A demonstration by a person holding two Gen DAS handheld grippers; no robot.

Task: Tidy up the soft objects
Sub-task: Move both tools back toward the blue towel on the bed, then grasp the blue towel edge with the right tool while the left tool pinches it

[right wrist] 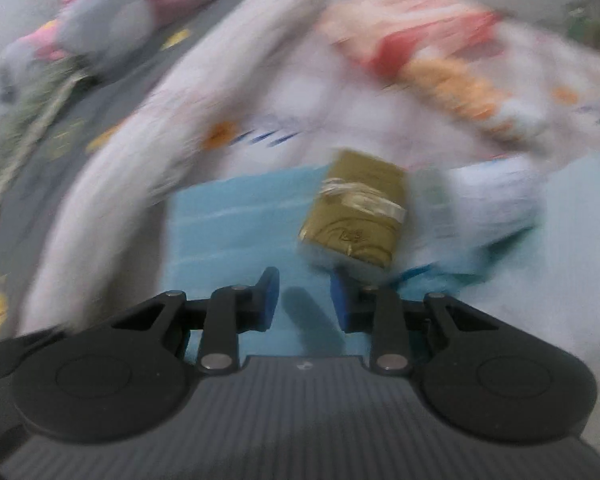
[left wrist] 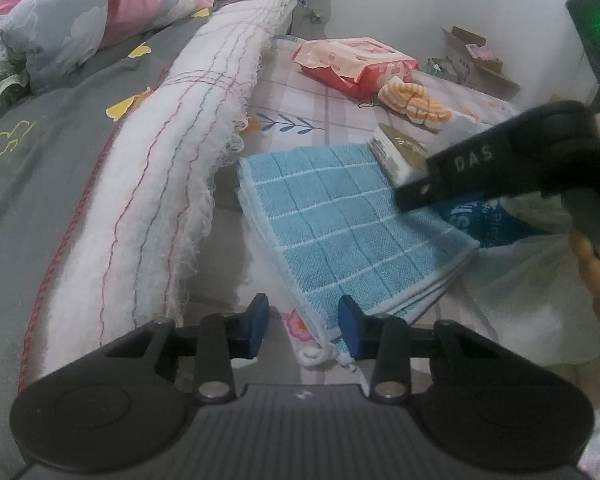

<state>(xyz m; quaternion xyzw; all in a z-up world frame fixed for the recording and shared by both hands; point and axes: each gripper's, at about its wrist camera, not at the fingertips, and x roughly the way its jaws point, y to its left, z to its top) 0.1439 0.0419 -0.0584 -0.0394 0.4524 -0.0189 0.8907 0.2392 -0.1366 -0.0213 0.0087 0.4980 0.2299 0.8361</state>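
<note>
Barely begun: left gripper point(left wrist: 303, 322) at 6 o'clock stood open around the towel point(left wrist: 340, 216) corner, right gripper point(right wrist: 303, 300) open, empty, socks point(left wrist: 414, 102) unsorted

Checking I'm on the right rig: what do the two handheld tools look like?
Both match: the left tool and right tool have matte black bodies with ribbed grey tops, round side discs, silver pivot pins and blue fingertip pads. The right tool's black finger bears pale lettering in the left wrist view.
</note>
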